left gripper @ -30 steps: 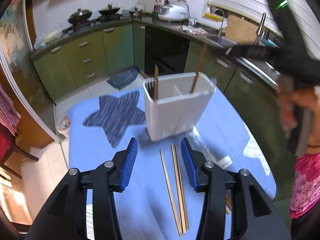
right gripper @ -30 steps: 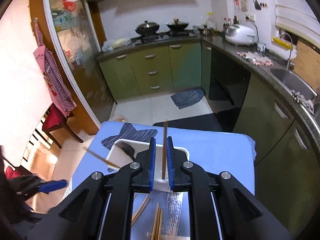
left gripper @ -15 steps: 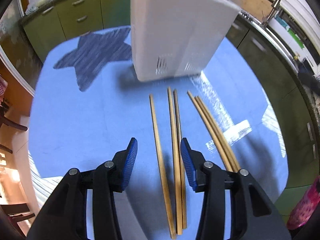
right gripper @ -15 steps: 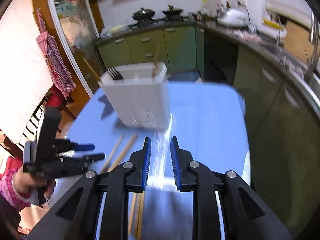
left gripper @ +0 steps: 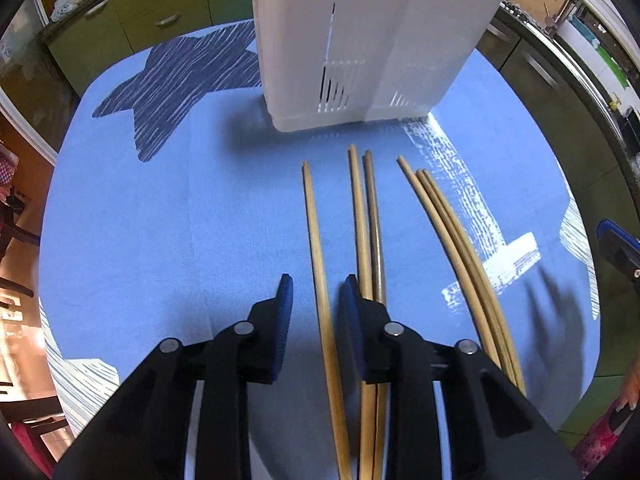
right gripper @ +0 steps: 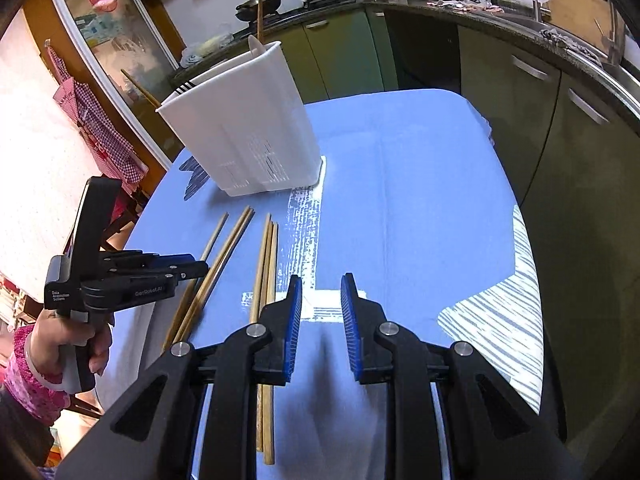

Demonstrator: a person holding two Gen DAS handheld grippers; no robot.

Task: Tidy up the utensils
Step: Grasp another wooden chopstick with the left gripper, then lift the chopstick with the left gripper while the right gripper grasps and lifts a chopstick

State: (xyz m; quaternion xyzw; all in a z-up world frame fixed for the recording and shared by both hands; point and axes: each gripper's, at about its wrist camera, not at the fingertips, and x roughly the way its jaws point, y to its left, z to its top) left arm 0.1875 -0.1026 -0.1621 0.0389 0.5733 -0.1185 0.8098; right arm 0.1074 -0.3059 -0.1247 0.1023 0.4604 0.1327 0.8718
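Note:
Several wooden chopsticks lie on the blue tablecloth (left gripper: pixel 160 220) in front of a white utensil holder (left gripper: pixel 360 40). My left gripper (left gripper: pixel 316 292) is open and low over the cloth, its jaws on either side of the leftmost single chopstick (left gripper: pixel 316 240). A pair (left gripper: pixel 368 220) lies just right of it and three more (left gripper: pixel 452 232) further right. My right gripper (right gripper: pixel 320 292) is open and empty above the cloth, right of the three chopsticks (right gripper: pixel 266 268). The holder (right gripper: pixel 244 120) has chopsticks and a dark utensil standing in it. The left gripper (right gripper: pixel 192 268) also shows in the right wrist view.
The round table's edge drops off to the right (right gripper: pixel 532 240) and left. Green kitchen cabinets (right gripper: pixel 348 52) and a counter with a sink (left gripper: pixel 576 20) stand behind. A chair with checked cloth (right gripper: pixel 92 128) is at the left.
My left gripper has dropped down and forward and now straddles the leftmost chopstick, with its jaws somewhat narrower. My right gripper has come away from the holder, opened wider and lowered toward the table.

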